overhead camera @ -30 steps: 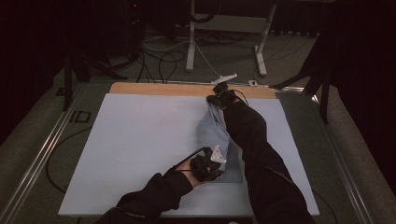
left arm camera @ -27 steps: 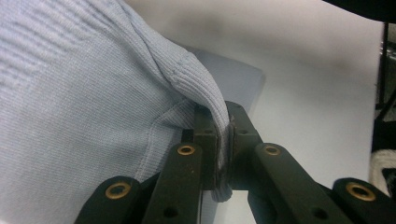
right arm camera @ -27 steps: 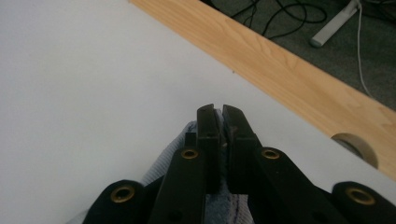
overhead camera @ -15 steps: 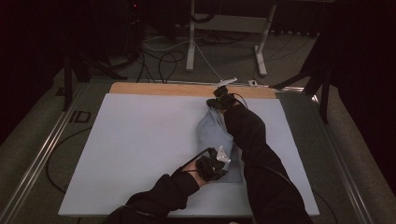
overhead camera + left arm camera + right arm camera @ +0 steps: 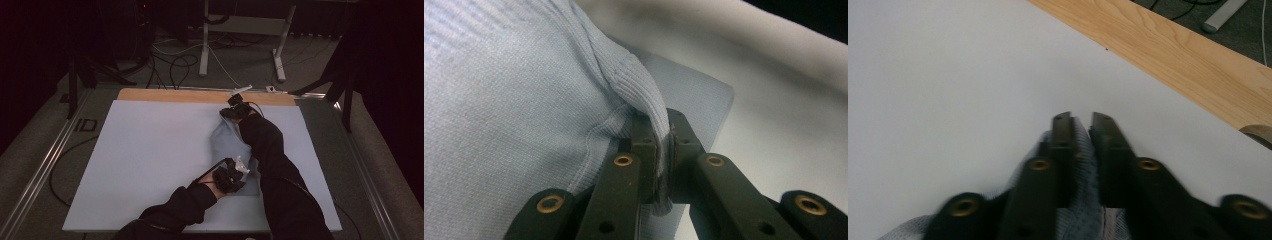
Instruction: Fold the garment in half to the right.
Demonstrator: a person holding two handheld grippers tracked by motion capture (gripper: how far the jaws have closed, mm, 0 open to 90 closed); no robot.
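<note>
A light blue knit garment (image 5: pixel 231 145) lies stretched on the white table cover, right of centre. My left gripper (image 5: pixel 231 176) holds its near end; in the left gripper view the jaws of that left gripper (image 5: pixel 663 145) are shut on a ribbed fold of the garment (image 5: pixel 524 100). My right gripper (image 5: pixel 235 111) is at the garment's far end, close to the wooden strip. In the right gripper view, the right gripper (image 5: pixel 1080 127) is nearly closed with a bit of the garment's cloth (image 5: pixel 1083 200) pinched between its jaws. The right sleeve covers part of the garment.
The white table cover (image 5: pixel 150 150) spreads wide to the left. A wooden strip (image 5: pixel 180 95) runs along its far edge. Beyond the table are a white stand's legs (image 5: pixel 240 45) and cables on the floor. Metal rails (image 5: pixel 40 175) flank the table.
My left gripper has slid slightly to the right with the garment's near end. The right gripper has held its place at the far end.
</note>
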